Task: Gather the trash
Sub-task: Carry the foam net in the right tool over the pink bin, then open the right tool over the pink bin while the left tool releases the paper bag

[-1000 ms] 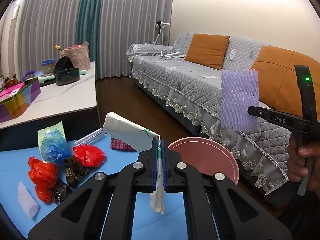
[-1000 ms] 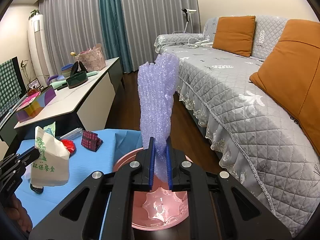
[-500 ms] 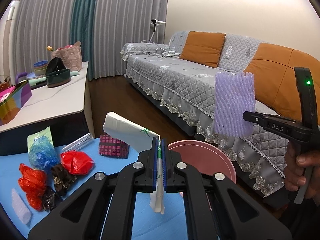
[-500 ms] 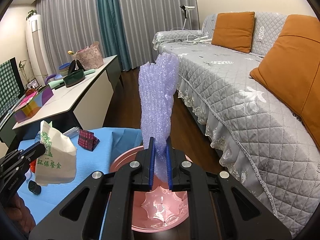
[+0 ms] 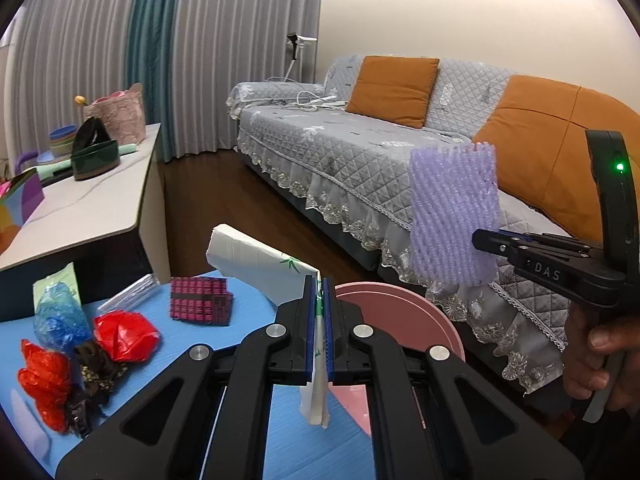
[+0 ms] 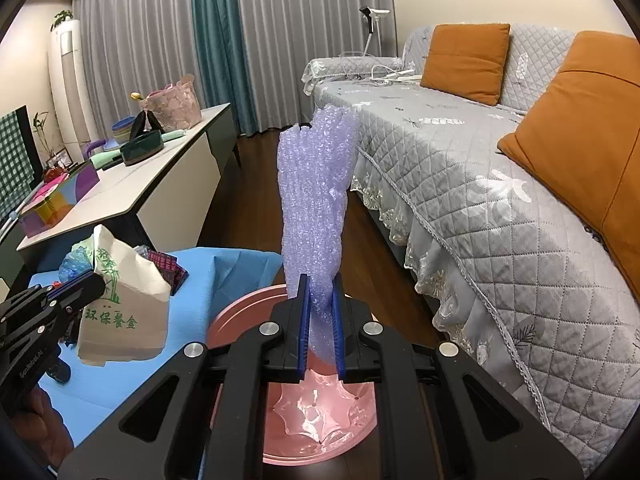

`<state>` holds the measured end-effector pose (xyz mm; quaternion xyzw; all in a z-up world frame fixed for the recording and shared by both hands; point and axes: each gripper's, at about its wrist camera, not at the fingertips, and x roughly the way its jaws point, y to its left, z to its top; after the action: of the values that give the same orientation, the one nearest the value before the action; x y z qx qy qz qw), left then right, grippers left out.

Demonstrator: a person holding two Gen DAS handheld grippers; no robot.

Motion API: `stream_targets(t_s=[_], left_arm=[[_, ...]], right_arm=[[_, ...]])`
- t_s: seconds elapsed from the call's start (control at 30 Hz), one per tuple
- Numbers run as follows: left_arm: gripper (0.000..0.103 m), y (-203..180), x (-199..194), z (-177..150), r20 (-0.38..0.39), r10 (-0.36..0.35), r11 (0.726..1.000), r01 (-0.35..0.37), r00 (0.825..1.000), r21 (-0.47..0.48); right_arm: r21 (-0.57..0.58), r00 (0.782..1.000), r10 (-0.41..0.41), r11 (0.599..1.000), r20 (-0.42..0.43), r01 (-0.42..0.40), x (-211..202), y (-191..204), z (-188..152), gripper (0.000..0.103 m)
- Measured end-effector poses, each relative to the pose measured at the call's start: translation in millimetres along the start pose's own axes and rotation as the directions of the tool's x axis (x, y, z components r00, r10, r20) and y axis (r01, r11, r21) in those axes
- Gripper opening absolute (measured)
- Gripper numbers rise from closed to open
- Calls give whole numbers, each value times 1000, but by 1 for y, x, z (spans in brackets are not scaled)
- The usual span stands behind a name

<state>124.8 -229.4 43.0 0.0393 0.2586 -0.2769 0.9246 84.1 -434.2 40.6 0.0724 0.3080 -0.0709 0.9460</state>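
Left tool (image 5: 319, 332) clamped on paper bag (image 5: 256, 258), held near the pink bin's (image 5: 404, 312) rim, likely for dropping | Right tool (image 6: 320, 332) clamped on purple foam net (image 6: 316, 200), upright above bin, apparently ready for release | Remaining wrappers (image 5: 120, 336) lay on blue desk (image 5: 248, 316), uncollected.

Glossy pink plastic bin (image 6: 320, 412), purple foam netting (image 6: 316, 200), matt paper bag (image 6: 124, 312), quilted cloth sofa (image 6: 480, 184).
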Motion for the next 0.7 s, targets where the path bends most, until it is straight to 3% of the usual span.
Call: stream_targets(t_s=[0.7], left_arm=[[5, -37, 53, -5, -76, -110, 993, 113, 991, 37]], right_arm=[[-11, 998, -33, 999, -57, 32, 18, -7, -6, 13]])
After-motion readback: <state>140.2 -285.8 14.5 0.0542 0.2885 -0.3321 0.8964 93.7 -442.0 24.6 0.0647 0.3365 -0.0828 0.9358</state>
